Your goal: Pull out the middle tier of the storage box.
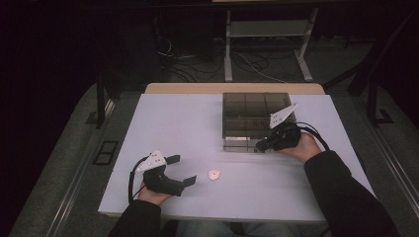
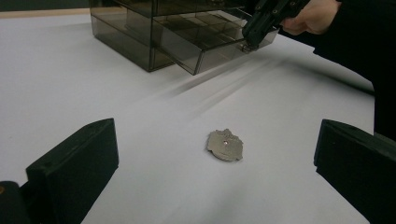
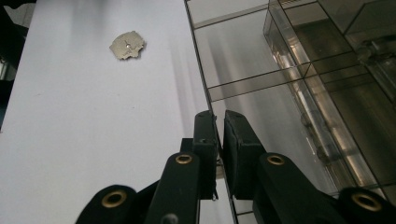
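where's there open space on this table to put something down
The widest bare stretch is the table's far left part, between its left edge and the smoky drawer box. The near strip in front of the right tool is free too. It is tighter in the near left part, where the left tool stands open beside the small metal badge.

A smoky, transparent plastic drawer box (image 1: pixel 247 116) stands at the surface's far right, 1 shallow drawer (image 2: pixel 205 44) pulled partly out. A small, flat, silvery scalloped badge (image 1: pixel 214 174) lies well apart, nearer.
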